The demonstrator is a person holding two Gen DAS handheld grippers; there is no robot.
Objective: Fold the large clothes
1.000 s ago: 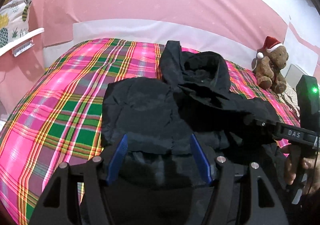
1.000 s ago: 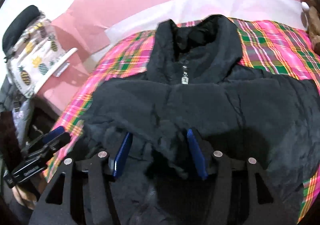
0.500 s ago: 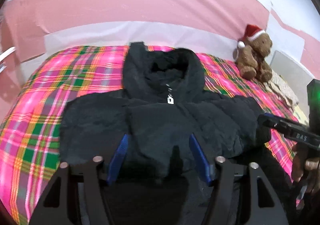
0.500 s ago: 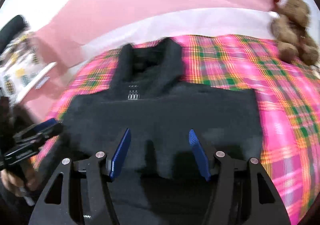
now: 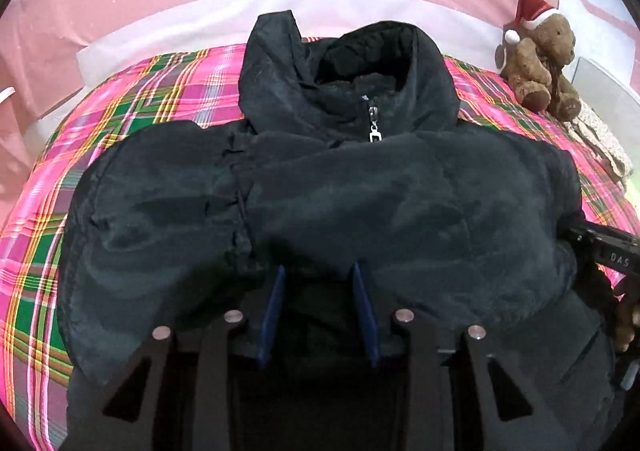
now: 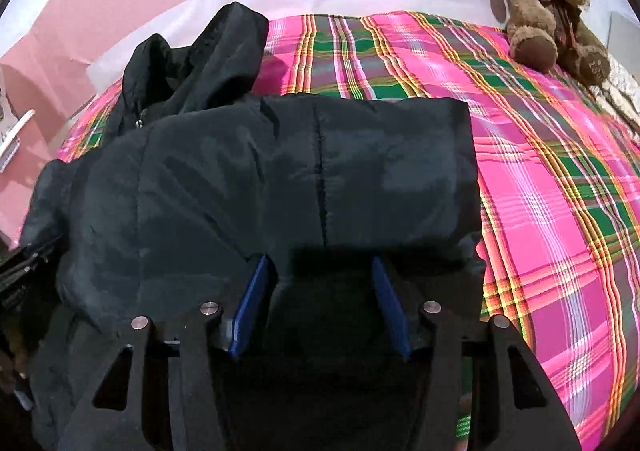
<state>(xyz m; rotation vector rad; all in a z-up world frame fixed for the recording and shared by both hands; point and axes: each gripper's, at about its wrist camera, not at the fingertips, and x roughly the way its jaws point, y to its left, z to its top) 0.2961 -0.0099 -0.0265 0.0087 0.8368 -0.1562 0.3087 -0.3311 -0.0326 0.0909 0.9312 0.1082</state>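
Lying folded between each closing gripper [image 5: 318,271] [image 6: 320,263], black jacket [image 5: 360,203].

Black jacket [image 5: 360,211] now lying folded across plaid bedspread [image 5: 40,251], sleeves drawn in, collar toward teddy bear [image 5: 540,63]. Left gripper [image 5: 318,275] closing over jacket's near fold; right gripper [image 6: 320,267] closing too, both lower, nearer jacket than earlier.

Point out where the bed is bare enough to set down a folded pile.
Widest bare patch: the plaid blanket between the black jacket and the teddy bear. A narrower strip lies on the jacket's other side. The middle is crowded by the jacket.
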